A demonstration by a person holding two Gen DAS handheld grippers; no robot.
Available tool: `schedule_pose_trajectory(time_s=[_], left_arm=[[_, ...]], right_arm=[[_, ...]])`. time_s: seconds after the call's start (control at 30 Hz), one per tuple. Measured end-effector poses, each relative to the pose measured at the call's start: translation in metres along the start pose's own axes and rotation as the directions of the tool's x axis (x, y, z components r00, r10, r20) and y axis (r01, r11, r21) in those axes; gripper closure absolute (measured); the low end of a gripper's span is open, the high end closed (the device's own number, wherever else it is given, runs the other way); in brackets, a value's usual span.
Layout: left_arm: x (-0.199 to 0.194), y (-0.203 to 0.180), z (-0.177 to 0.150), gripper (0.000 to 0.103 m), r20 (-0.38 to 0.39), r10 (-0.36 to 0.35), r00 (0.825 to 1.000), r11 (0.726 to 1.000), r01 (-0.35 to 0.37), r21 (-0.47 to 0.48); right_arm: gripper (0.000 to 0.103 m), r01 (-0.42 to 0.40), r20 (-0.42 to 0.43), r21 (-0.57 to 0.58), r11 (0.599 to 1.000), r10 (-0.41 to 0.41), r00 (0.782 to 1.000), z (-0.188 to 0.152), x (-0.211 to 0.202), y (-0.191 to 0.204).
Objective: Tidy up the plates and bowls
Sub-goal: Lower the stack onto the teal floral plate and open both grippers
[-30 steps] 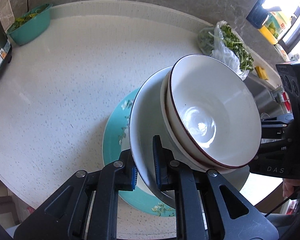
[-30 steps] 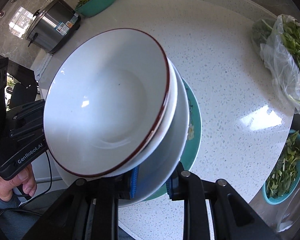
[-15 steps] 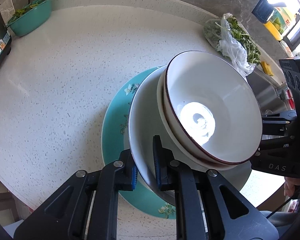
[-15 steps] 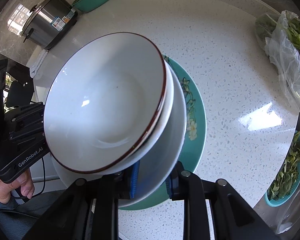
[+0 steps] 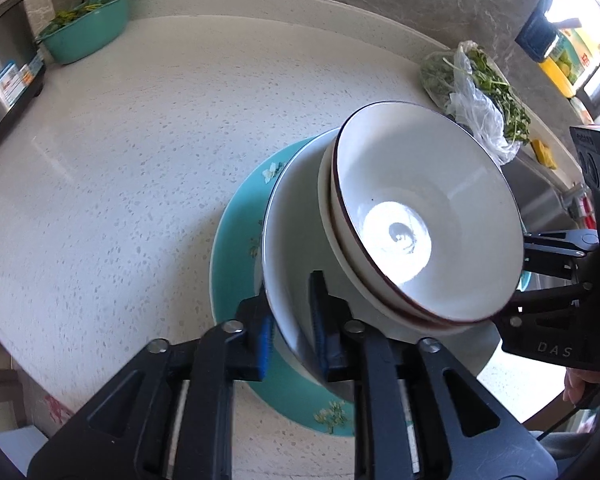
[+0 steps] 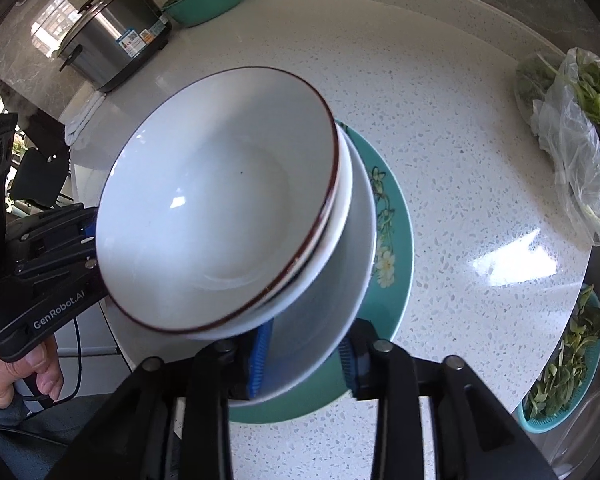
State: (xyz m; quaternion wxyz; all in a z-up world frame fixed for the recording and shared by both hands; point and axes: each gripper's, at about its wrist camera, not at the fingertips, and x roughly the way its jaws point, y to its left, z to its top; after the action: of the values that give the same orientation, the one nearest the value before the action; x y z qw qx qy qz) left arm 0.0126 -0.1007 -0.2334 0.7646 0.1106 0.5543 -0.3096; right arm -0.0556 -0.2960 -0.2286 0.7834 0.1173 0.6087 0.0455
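Observation:
A stack of bowls hangs between both grippers: a large white bowl (image 5: 288, 240) at the bottom with two red-rimmed white bowls (image 5: 424, 208) nested in it. My left gripper (image 5: 294, 320) is shut on the large bowl's near rim. My right gripper (image 6: 304, 354) grips the opposite rim of the large bowl (image 6: 332, 280). Directly below lies a teal floral plate (image 5: 236, 248) on the white counter, also in the right wrist view (image 6: 396, 240). The stack tilts slightly and sits just above the plate; contact is hidden.
A bag of greens (image 5: 480, 92) lies at the counter's far right. A teal basin of greens (image 5: 88, 36) and a steel rice cooker (image 6: 108, 36) stand at the far left. A teal basket of greens (image 6: 568, 360) sits near the right edge.
The bowl stack, held by both grippers, has come down and over the teal plate. More of the plate shows around it now.

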Motion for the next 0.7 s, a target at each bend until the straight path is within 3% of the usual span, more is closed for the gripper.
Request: schedule_pose_trajectory(time_s=[0.1,0.23,0.27,0.3,0.37,0.4,0.5,0.6,0.7], left_arm=[[-0.015,0.001,-0.01,0.049,0.023,0.028,0.999,0.999,-0.027,-0.042],[-0.045,0.001,-0.017,0.034,0.06,0.049,0.997,0.997,-0.045,-0.057],[-0.054,0.001,-0.018,0.026,0.078,0.052,0.996,0.997,-0.047,-0.059],[-0.065,0.001,-0.018,0.019,0.1,0.067,0.993,0.996,-0.061,-0.06],[-0.087,0.001,-0.018,0.01,0.161,0.123,0.979,0.992,-0.115,-0.061],[-0.102,0.001,-0.016,0.005,0.209,0.151,0.966,0.988,-0.141,-0.063],[-0.136,-0.001,-0.013,0.0,0.314,0.188,0.931,0.982,-0.167,-0.093],[-0.17,-0.002,-0.01,0.0,0.388,0.212,0.897,0.975,-0.171,-0.138],[-0.192,-0.003,-0.011,0.0,0.42,0.225,0.879,0.972,-0.171,-0.162]], right_arm=[[0.054,-0.012,0.014,-0.014,1.0,0.012,1.0,-0.005,-0.008,0.0],[0.039,-0.011,0.054,-0.019,1.0,0.012,0.998,-0.01,-0.029,0.002],[0.039,-0.003,0.073,-0.012,1.0,0.004,0.997,-0.012,-0.038,0.002],[0.037,0.002,0.087,-0.002,1.0,-0.002,0.996,-0.013,-0.045,0.002],[0.021,-0.006,0.135,0.03,1.0,0.002,0.991,-0.014,-0.062,0.001],[0.018,-0.01,0.162,0.041,0.999,0.003,0.987,-0.012,-0.072,0.001],[0.0,0.014,0.229,0.053,0.999,-0.026,0.973,-0.007,-0.096,0.006],[0.0,0.054,0.297,0.045,0.998,-0.064,0.953,-0.002,-0.119,0.019],[0.0,0.135,0.327,0.042,0.99,-0.141,0.934,-0.002,-0.134,0.035]])
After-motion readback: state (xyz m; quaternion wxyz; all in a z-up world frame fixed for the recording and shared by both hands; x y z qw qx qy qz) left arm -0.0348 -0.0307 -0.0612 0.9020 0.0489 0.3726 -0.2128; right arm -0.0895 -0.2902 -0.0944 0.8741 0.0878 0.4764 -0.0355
